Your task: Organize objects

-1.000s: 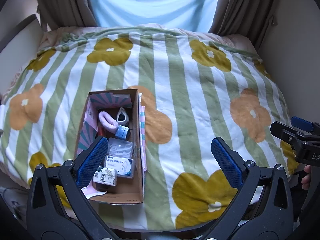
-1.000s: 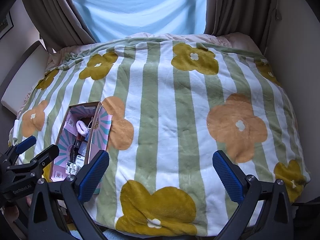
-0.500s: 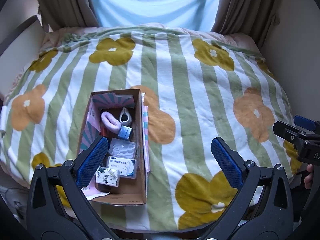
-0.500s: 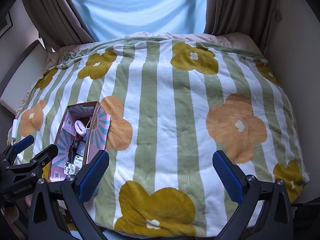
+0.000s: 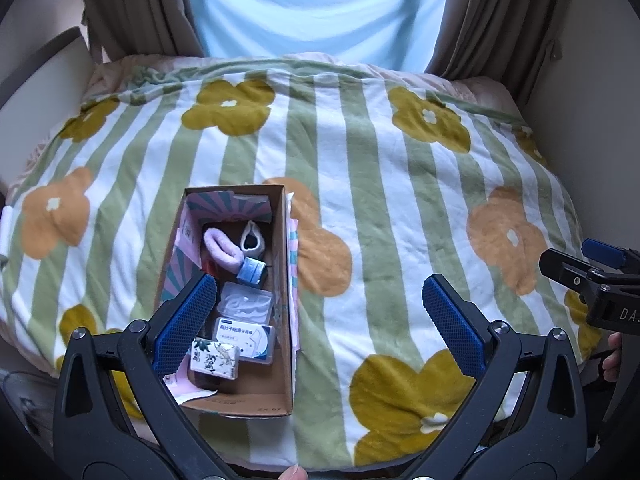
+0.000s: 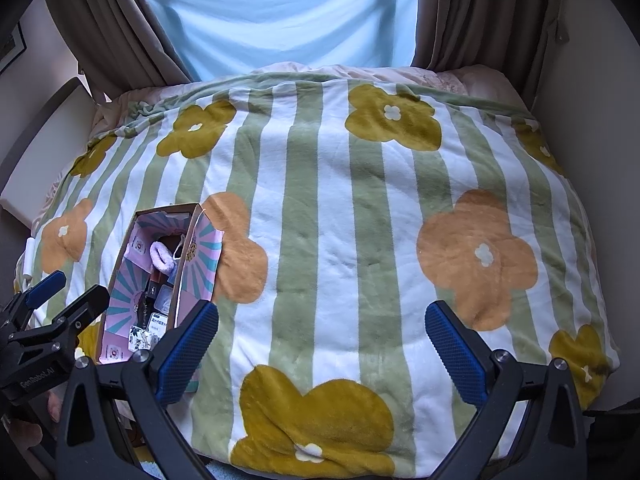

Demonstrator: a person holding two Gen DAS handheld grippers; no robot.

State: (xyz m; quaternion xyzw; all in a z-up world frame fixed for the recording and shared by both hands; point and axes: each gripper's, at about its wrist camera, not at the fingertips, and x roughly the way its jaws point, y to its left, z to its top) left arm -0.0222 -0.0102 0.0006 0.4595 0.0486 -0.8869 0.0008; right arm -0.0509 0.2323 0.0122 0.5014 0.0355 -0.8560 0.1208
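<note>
Flowered blanket (image 5: 360,200) bears a filled cardboard box (image 5: 286,280); both claws spread, empty

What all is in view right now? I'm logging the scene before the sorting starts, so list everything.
Cardboard box: one, brown with pink and teal lining, on the blanket's near left part.
Fuzzy loop: one, lilac, far half of the box.
White pouch: one, beside the loop.
Blue cube: one, mid box.
Clear case: one, below the cube.
Labelled case: one, white and blue, near half.
Patterned packet: one, white with dark print, nearest.
Blanket: one, green and white stripes with yellow and orange flowers, covering the bed.
Curtains: brown pair flanking pale blue drape.
Left claw: open, above the box.
Right claw: open, over bare blanket.
</note>
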